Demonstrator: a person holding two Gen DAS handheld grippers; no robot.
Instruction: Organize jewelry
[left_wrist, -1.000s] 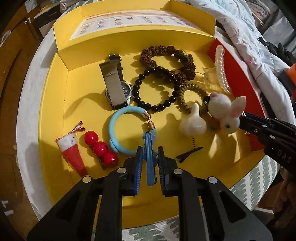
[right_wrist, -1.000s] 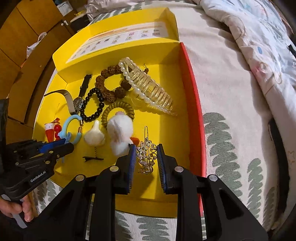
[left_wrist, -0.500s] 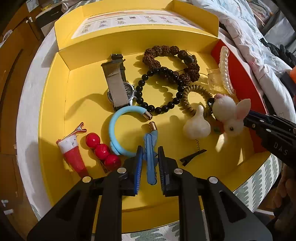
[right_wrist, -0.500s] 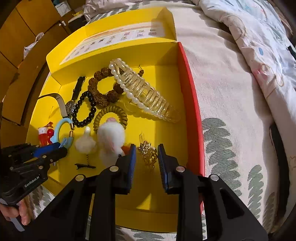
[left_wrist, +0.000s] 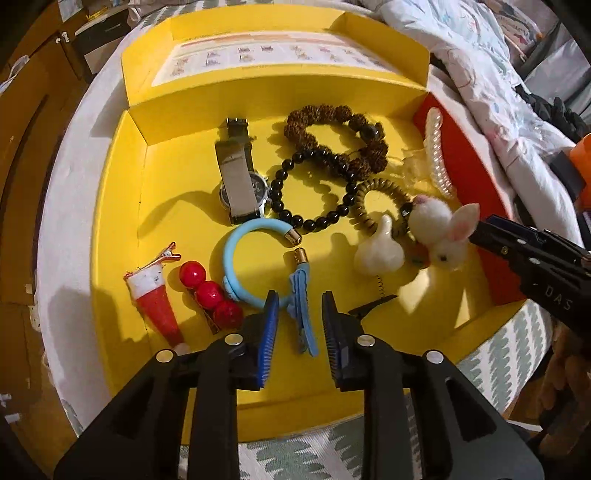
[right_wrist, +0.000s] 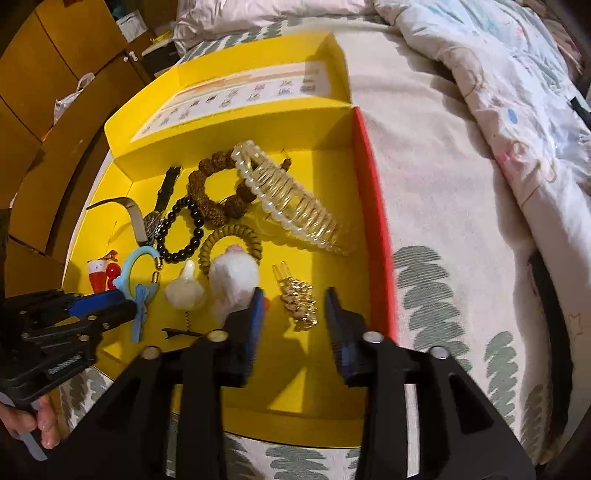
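On the bed's yellow tray (right_wrist: 325, 402), both my left gripper (left_wrist: 297, 314) and right gripper (right_wrist: 293, 308) gape empty; the gold clip (right_wrist: 300, 301) looks light, spiky, best pinched across its middle.

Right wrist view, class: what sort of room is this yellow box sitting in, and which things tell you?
Probably a bedroom: the yellow cardboard box rests on a leaf-patterned bed sheet, with a rumpled printed quilt beside it and brown wooden cupboards behind.

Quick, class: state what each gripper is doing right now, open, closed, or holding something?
Left gripper: open, astride the blue hair clip, not gripping.
Right gripper: open, holding nothing; gold hair clip lies between its fingers.
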